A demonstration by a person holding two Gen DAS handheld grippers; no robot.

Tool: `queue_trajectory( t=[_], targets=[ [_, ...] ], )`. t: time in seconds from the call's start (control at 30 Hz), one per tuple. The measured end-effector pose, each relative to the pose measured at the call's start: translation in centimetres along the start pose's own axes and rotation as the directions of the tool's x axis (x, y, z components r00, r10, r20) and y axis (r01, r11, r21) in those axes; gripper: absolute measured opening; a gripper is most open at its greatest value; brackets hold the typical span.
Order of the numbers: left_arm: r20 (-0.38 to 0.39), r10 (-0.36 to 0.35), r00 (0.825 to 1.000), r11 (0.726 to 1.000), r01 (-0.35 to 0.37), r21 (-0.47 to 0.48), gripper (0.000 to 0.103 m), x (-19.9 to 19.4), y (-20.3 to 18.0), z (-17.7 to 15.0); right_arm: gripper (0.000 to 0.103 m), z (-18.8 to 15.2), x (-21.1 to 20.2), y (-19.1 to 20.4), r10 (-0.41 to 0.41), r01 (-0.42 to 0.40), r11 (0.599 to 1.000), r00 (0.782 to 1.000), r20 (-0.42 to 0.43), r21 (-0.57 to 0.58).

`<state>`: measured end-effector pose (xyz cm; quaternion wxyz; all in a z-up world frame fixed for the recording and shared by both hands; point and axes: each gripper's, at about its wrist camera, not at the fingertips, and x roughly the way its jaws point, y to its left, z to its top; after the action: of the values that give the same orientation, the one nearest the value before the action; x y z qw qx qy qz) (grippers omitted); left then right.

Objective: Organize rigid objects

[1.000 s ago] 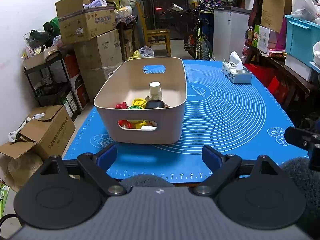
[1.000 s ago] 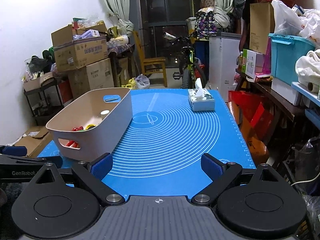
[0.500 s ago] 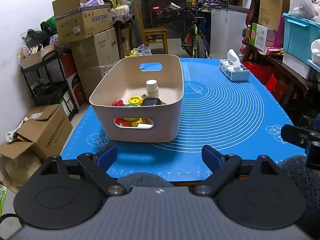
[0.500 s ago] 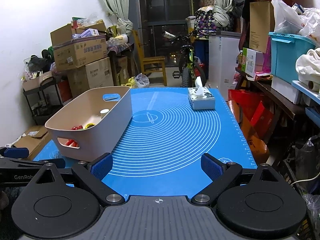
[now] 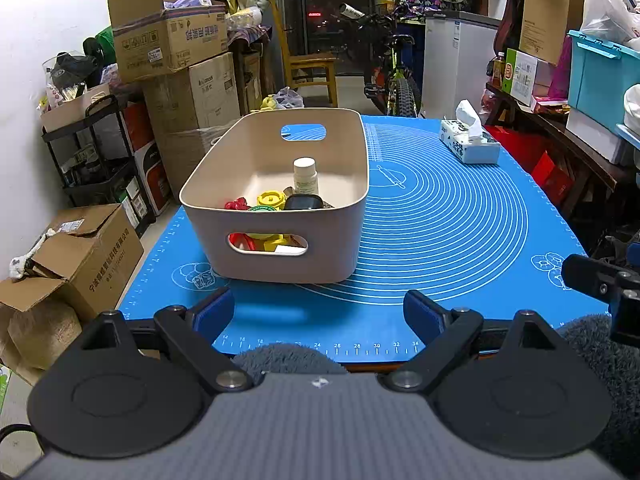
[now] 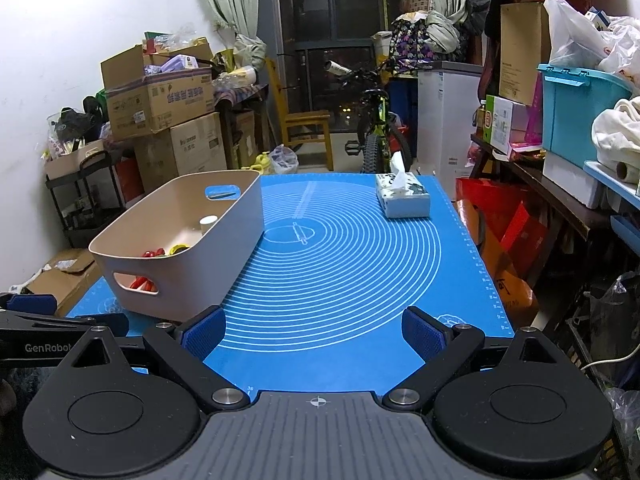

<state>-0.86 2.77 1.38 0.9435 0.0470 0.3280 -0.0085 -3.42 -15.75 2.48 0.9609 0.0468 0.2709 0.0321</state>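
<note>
On the blue mat (image 5: 440, 220), a beige bin (image 5: 276, 208) is seen standing toward the left side, and the small items are all gathered inside it: a white bottle (image 5: 305, 176) upright, a yellow piece (image 5: 271, 200), a red piece (image 5: 236, 204) and a dark case (image 5: 303, 202) packed against the near wall. Nothing loose is left out on the mat except a tissue box (image 6: 402, 200) at the far right, well apart from the bin.

Compared with a second ago, the bin is now viewed from a touch farther back and slightly lower in the left camera, so the left gripper (image 5: 316, 314) is judged to have been drawn away toward the near edge. Its jaws are spread wide and nothing is held between them. The right gripper (image 6: 314, 332) is found almost where it was, hovering over the near edge, jaws likewise spread and empty.

A retreat, then, with both tools unloaded: the sorting looks essentially done, with every rigid piece already lodged in the bin. Whether the tissue box is meant to be tidied too cannot be told from this.
</note>
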Motion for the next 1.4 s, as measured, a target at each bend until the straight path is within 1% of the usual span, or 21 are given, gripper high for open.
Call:
queue_trajectory(
  t=[1.4],
  targets=[
    [-0.001, -0.005, 1.0, 1.0, 0.005, -0.005, 0.091, -0.09, -0.02, 0.06, 0.095, 0.05, -0.27, -0.23, -0.009, 0.009, 1.0, 1.0, -0.001, 0.0]
  ],
)
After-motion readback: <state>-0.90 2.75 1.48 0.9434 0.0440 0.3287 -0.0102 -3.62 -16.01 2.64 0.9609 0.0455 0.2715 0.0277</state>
